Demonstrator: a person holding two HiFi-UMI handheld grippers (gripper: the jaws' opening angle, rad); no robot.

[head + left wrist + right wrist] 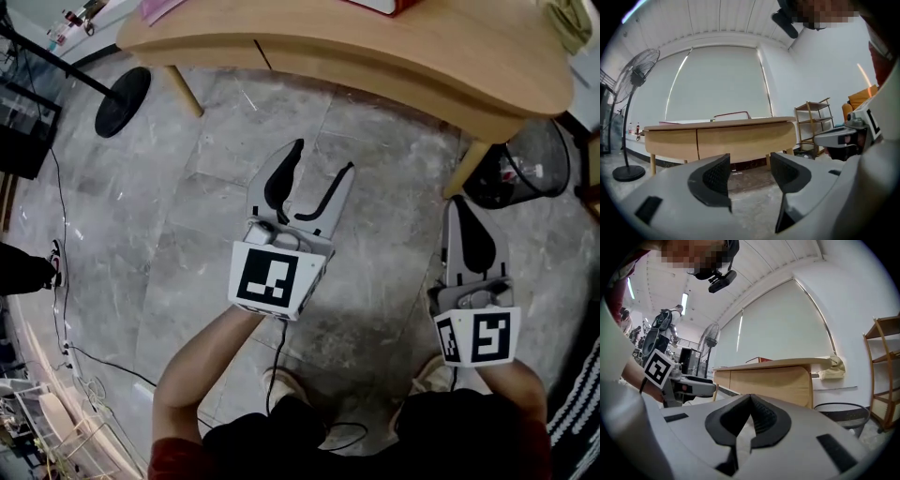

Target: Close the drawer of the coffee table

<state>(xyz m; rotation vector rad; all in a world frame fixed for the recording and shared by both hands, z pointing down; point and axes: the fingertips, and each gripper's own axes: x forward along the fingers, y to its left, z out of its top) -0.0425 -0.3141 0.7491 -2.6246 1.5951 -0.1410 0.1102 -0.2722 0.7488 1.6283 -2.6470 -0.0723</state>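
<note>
The light wooden coffee table [441, 56] spans the top of the head view, a step ahead of both grippers. In the left gripper view its front [722, 140] shows two drawer fronts split by a vertical seam, and both look flush. My left gripper [324, 156] hovers over the stone floor short of the table, open, with nothing between its jaws [750, 180]. My right gripper [461, 211] hangs near the table's right leg. It is shut and empty, its pads touching [751, 413]. Neither gripper touches the table.
A black wire waste basket [530, 169] stands by the table's right leg. A fan's round base [122, 101] sits at the left, with cables trailing over the floor. A red book [384, 5] and a cloth [572, 23] lie on the table. A wooden shelf [813, 124] stands to the right.
</note>
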